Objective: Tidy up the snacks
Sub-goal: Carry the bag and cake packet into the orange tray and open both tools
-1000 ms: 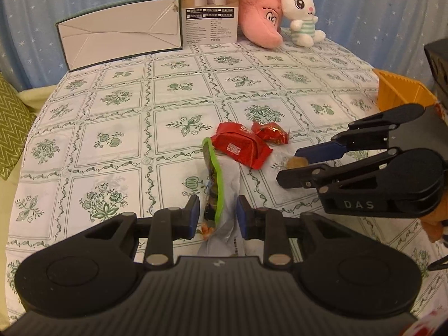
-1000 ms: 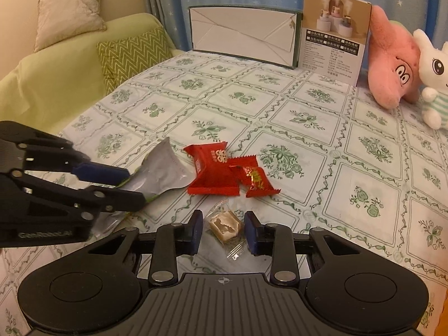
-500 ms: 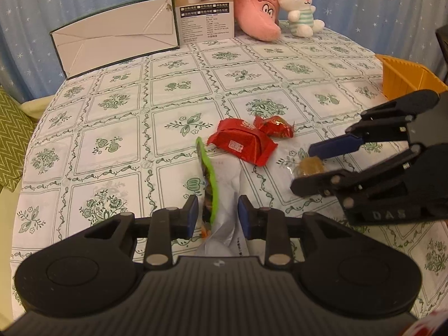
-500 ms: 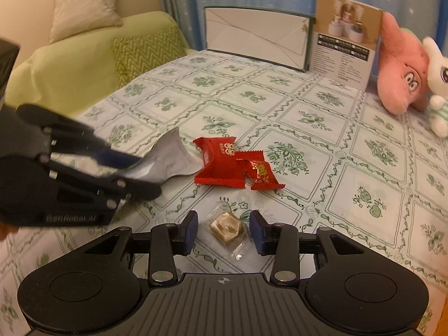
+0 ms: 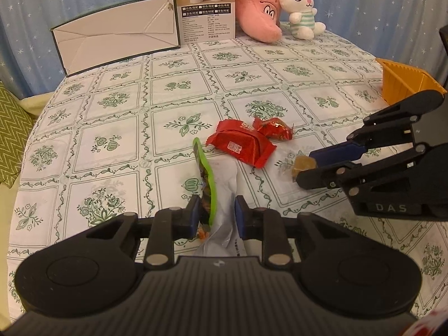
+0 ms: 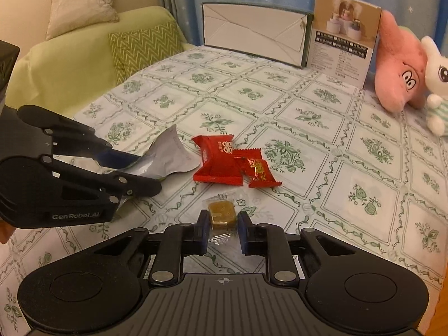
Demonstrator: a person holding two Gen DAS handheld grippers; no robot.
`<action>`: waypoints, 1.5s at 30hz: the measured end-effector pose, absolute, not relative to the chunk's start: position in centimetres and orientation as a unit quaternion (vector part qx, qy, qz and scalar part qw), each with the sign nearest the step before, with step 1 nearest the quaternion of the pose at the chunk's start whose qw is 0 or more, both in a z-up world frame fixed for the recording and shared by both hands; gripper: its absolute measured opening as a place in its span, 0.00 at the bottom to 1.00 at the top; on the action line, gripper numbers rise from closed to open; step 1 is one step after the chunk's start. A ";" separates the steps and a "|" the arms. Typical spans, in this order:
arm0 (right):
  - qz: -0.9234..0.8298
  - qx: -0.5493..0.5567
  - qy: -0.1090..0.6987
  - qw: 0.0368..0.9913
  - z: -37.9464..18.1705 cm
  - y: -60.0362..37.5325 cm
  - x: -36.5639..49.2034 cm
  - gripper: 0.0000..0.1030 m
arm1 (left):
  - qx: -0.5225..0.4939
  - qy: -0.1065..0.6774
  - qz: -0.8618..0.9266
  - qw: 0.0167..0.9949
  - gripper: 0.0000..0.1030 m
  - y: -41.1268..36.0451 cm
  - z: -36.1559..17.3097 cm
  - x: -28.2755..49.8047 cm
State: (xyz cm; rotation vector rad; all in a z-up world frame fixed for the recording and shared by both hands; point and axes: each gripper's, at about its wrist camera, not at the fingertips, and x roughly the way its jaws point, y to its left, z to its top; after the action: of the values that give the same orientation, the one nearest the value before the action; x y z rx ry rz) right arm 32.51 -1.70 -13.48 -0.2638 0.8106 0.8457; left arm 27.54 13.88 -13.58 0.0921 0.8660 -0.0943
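Left gripper [image 5: 216,215]: jaws bracketing a crumpled silver pouch with a green edge [image 5: 221,196]; contact is not clear, so I cannot tell whether they are clamping it. The pouch is lying limp on the tablecloth [image 5: 112,128], a smooth white sheet printed with green floral squares.

Right gripper [image 6: 223,231]: jaws pressing on both sides of a square brown candy in clear crinkled wrap [image 6: 221,215], gripping it at the near edge of the cloth.

Just beyond both tools, a large glossy red packet [image 5: 240,147] is sitting touching a smaller red-and-gold packet [image 5: 275,128].

Past these, open cloth is stretching across the middle of the table. At the right edge, an orange ribbed plastic bin [image 5: 403,79] is standing.

At the far rim, left to right: a flat white box [image 5: 117,35], an upright printed carton [image 5: 205,5], a pink plush [image 5: 257,11] and a white plush rabbit [image 5: 298,5] are lining up.
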 end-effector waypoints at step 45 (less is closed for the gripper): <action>0.117 0.047 0.315 0.941 1.9 -26.3 17.5 0.21 | -0.016 0.334 -0.115 0.935 0.22 -3.3 -0.8 17.7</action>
State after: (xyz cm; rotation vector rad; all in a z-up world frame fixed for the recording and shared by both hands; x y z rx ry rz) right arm 17.48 -26.26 1.91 0.0950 0.6425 0.2381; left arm 17.74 -3.25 -0.77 -0.0322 0.6823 -0.2356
